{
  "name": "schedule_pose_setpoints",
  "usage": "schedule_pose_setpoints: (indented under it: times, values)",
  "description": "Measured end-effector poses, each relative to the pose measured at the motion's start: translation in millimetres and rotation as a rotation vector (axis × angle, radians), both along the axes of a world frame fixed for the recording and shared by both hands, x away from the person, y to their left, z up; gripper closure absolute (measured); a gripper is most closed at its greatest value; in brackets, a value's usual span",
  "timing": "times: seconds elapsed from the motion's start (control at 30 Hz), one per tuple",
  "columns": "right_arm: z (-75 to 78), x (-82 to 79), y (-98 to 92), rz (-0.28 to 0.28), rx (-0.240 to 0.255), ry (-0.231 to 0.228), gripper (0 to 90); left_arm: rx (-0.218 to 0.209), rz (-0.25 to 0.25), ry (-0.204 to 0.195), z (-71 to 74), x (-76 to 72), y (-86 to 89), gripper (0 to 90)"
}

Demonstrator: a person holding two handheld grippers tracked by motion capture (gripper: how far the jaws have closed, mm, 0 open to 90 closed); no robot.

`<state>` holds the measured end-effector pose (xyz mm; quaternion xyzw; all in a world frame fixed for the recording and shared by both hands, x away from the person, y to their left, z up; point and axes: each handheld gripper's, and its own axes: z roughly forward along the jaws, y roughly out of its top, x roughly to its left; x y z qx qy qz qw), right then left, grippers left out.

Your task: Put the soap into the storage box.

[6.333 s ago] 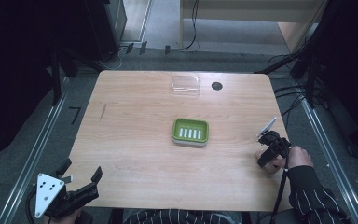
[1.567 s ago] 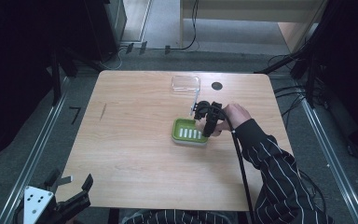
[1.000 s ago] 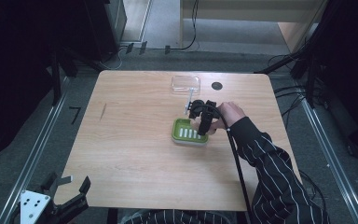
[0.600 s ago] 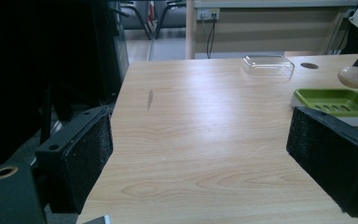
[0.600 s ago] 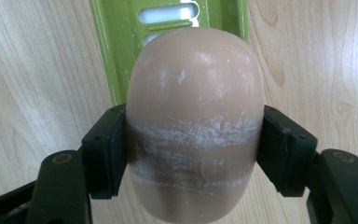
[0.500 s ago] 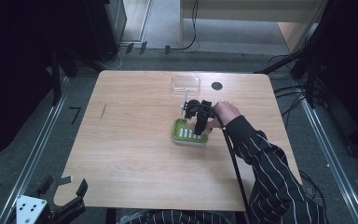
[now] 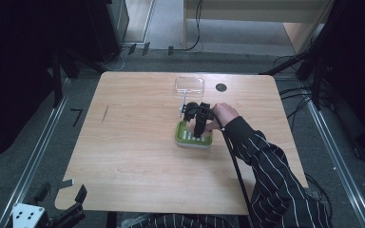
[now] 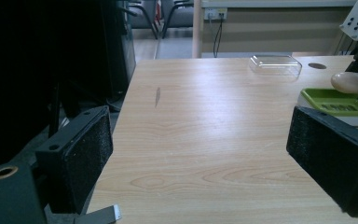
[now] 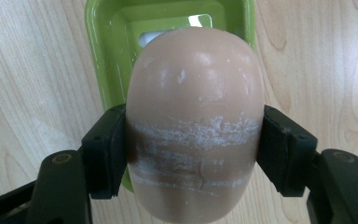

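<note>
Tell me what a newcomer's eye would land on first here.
A pale beige soap bar, scuffed with white marks, sits clamped in the right gripper just above the green soap dish at the middle of the wooden table. Behind the dish, near the far edge, lies a clear plastic lid. The left gripper waits open at the near left corner.

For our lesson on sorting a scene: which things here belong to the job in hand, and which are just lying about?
In the job:
- bar of soap, clamped in the right gripper
- green soap dish, under the soap

Lying about:
- clear plastic lid, at the table's far edge
- left gripper, open, at the near edge of the wooden table
</note>
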<state>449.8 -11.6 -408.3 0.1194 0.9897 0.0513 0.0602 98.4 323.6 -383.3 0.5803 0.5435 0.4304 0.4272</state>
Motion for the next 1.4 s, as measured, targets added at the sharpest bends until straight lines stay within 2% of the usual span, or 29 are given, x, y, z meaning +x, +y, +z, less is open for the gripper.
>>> schedule_pose_setpoints:
  times: [0.57,0.87,1.3,1.37,1.4]
  values:
    - [-24.7,7.9,5.5,0.025,-0.002,0.024,33.2,-0.002,0.011,0.000,0.1,-3.6,1.0,7.2]
    - [-29.7,7.1,8.8,0.045,0.005,0.036,33.2,-0.001,0.011,0.000,0.1,-3.5,1.0,7.2]
    - [-32.4,8.3,8.3,0.043,0.016,0.045,32.6,-0.001,0.010,-0.001,0.1,-3.5,0.9,7.2]
    - [-32.3,8.1,8.2,0.039,0.015,0.042,32.4,-0.001,0.011,-0.001,0.1,-3.5,0.9,7.2]
    - [-32.1,7.6,8.1,0.041,0.016,0.026,31.8,-0.001,0.010,-0.001,0.1,-3.3,0.8,7.2]
